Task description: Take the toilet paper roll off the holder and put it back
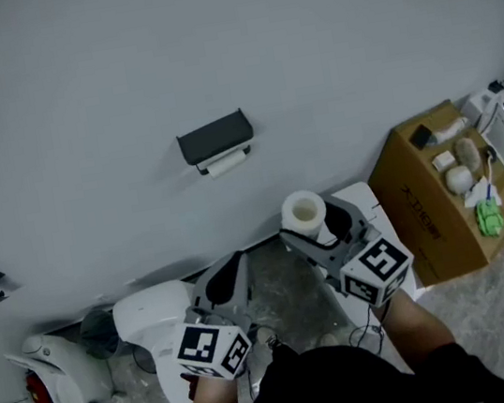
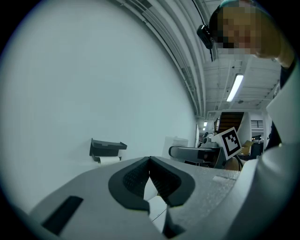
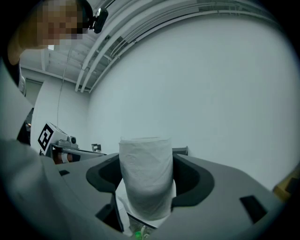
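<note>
Points both grippers level at the wall. Clamps the toilet paper roll upright in the right gripper, jaws wide around it; carries the left gripper clenched, empty. Leaves the holder well apart ahead, bare wall between; toilet just left, cardboard box close on the right.

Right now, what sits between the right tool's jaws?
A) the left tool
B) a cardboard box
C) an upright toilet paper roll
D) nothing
C: in the right gripper view the white toilet paper roll stands upright in the right tool, whose jaws press on its sides.
</note>
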